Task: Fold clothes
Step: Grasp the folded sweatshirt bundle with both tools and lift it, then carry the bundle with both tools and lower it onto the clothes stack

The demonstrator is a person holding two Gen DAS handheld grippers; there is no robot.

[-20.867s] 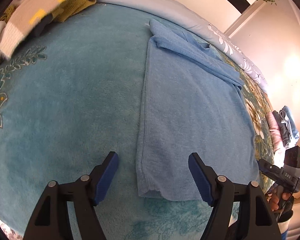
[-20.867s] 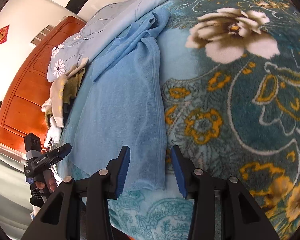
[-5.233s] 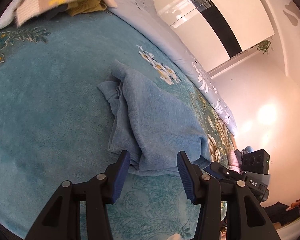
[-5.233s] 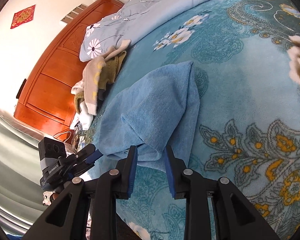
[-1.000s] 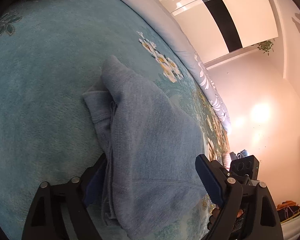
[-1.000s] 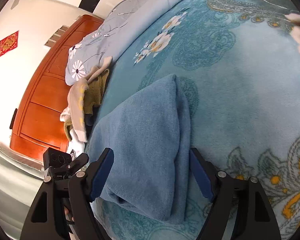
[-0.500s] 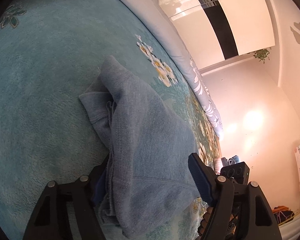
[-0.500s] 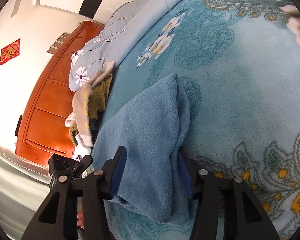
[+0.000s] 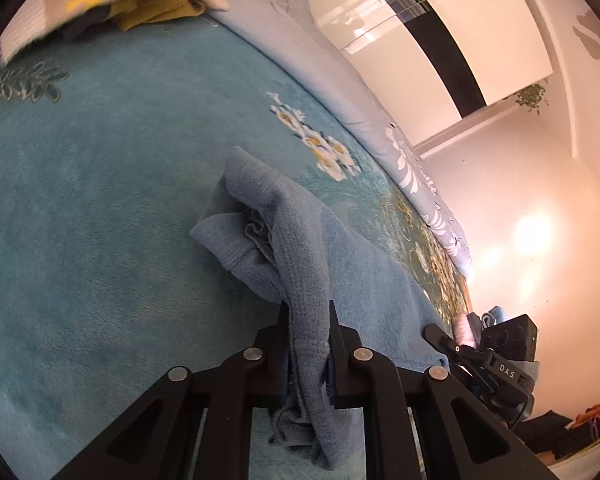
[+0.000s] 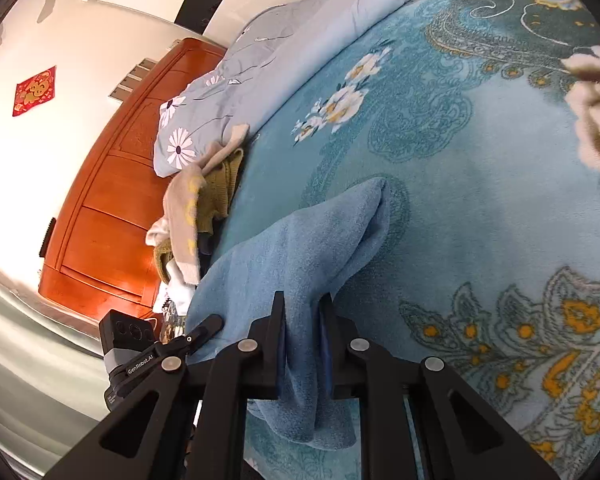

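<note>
My left gripper [image 9: 308, 320] is clamped tight on a bunched edge of the blue towel [image 9: 300, 256], and my right gripper [image 10: 303, 312] is pinched closed on the same towel's [image 10: 300, 248] other near edge. The towel lies folded and rumpled between them on the teal flowered blanket [image 10: 480, 208]. Farther off, a pile of clothes [image 10: 192, 216] sits near the pale blue pillow [image 10: 228, 92] and the orange-brown wooden headboard [image 10: 108, 216].
</note>
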